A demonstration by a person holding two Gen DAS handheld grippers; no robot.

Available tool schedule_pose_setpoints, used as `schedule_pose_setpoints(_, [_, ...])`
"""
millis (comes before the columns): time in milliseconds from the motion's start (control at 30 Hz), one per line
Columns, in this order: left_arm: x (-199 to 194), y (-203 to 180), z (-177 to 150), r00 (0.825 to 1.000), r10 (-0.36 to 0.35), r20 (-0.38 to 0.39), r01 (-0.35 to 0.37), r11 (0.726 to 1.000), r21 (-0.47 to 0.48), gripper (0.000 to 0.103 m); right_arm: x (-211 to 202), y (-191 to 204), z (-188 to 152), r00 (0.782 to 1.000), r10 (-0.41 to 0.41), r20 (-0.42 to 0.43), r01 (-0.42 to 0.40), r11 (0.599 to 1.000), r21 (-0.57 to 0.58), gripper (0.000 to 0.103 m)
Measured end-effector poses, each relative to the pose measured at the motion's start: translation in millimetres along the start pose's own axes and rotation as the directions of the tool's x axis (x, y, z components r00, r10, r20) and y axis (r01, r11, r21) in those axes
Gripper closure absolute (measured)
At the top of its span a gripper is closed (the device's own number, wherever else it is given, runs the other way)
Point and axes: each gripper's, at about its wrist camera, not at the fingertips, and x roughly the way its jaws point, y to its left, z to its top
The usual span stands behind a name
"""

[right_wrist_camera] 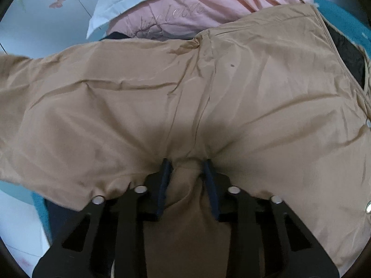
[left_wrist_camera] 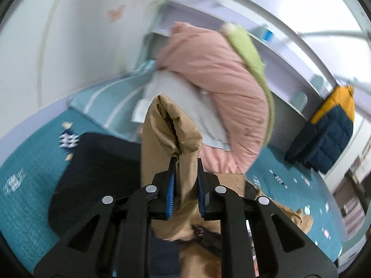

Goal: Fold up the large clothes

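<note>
Between your left hand-held gripper [left_wrist_camera: 186, 162] pads a fold of the coat [left_wrist_camera: 171, 134] stands up. Ahead of it a quilt [left_wrist_camera: 215, 74] is piled on a pillow [left_wrist_camera: 180, 97], all on the bed [left_wrist_camera: 30, 180]. To its right a folded jacket [left_wrist_camera: 329, 127] sits near the bed's edge. Your right hand-held gripper [right_wrist_camera: 187, 164] pinches the coat [right_wrist_camera: 162, 92] lying spread ahead of it.

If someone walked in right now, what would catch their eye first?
The tan jacket spread across the middle, bunched between the right gripper. In the left wrist view, the left gripper holds a tan fold up. Behind it, a pink quilt is heaped on the teal bed.
</note>
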Motion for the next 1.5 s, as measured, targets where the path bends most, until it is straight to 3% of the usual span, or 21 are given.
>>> schedule_pose_setpoints(167, [32.0, -79.0, -3.9, 0.999, -0.023, -0.037, 0.027, 0.992, 0.124, 0.087, -35.8, -29.8, -10.2, 0.994, 0.107, 0.022, -0.108, 0.992, 0.062, 0.087])
schedule_pose_setpoints(367, [76.7, -160.8, -37.8, 0.992, -0.046, -0.121, 0.073, 0.971, 0.227, 0.087, -101.2, -76.9, -26.9, 0.989, 0.112, 0.095, -0.121, 0.989, 0.089, 0.088])
schedule_pose_setpoints(533, [120.9, -225.6, -81.2, 0.974, -0.03, -0.225, 0.097, 0.952, 0.291, 0.087, -164.2, -128.6, -40.9, 0.994, 0.02, 0.106, -0.029, 0.996, 0.089, 0.088])
schedule_pose_setpoints(600, [137.1, -244.9, -101.4, 0.961, -0.046, -0.273, 0.126, 0.951, 0.283, 0.087, -204.2, -150.7, -56.3, 0.987, -0.01, 0.162, -0.003, 0.997, 0.076, 0.086])
schedule_pose_setpoints(667, [155.7, -267.2, -125.2, 0.948, -0.039, -0.317, 0.141, 0.942, 0.305, 0.087, -234.4, -168.6, -69.3, 0.971, -0.064, 0.229, 0.037, 0.992, 0.118, 0.086])
schedule_pose_setpoints(767, [179.4, -296.7, -170.0, 0.928, 0.008, -0.373, 0.144, 0.915, 0.377, 0.087, -255.1, -200.7, -79.2, 0.966, -0.153, 0.21, 0.104, 0.968, 0.229, 0.086])
schedule_pose_setpoints(867, [202.0, -309.8, -214.7, 0.898, 0.056, -0.437, 0.142, 0.902, 0.408, 0.088, -274.1, -217.0, -79.8, 0.956, -0.102, 0.274, 0.029, 0.965, 0.259, 0.086])
schedule_pose_setpoints(967, [224.9, -313.1, -244.6, 0.872, 0.107, -0.477, 0.123, 0.896, 0.426, 0.088, -281.2, -224.7, -76.7, 0.944, -0.17, 0.283, 0.098, 0.963, 0.252, 0.086])
schedule_pose_setpoints(1200, [243.8, -318.0, -268.3, 0.825, 0.116, -0.553, 0.137, 0.908, 0.395, 0.084, -284.6, -247.6, -79.5, 0.942, -0.182, 0.282, 0.097, 0.952, 0.289, 0.085])
schedule_pose_setpoints(1300, [232.8, -321.4, -266.2, 0.785, 0.024, -0.619, 0.213, 0.928, 0.306, 0.062, -284.0, -256.4, -79.0, 0.942, -0.187, 0.28, 0.092, 0.943, 0.319, 0.079])
schedule_pose_setpoints(1333, [228.2, -321.7, -263.2, 0.776, -0.005, -0.631, 0.231, 0.933, 0.276, 0.045, -283.0, -258.7, -78.2, 0.94, -0.187, 0.286, 0.089, 0.941, 0.326, 0.076])
schedule_pose_setpoints(1400, [210.0, -318.2, -251.8, 0.785, -0.068, -0.616, 0.26, 0.939, 0.227, 0.041, -282.2, -260.9, -76.8, 0.937, -0.194, 0.291, 0.087, 0.935, 0.344, 0.068])
schedule_pose_setpoints(1500, [192.7, -313.5, -238.5, 0.804, -0.08, -0.589, 0.275, 0.928, 0.25, 0.041, -282.3, -258.7, -76.1, 0.932, -0.183, 0.313, 0.064, 0.933, 0.354, 0.068])
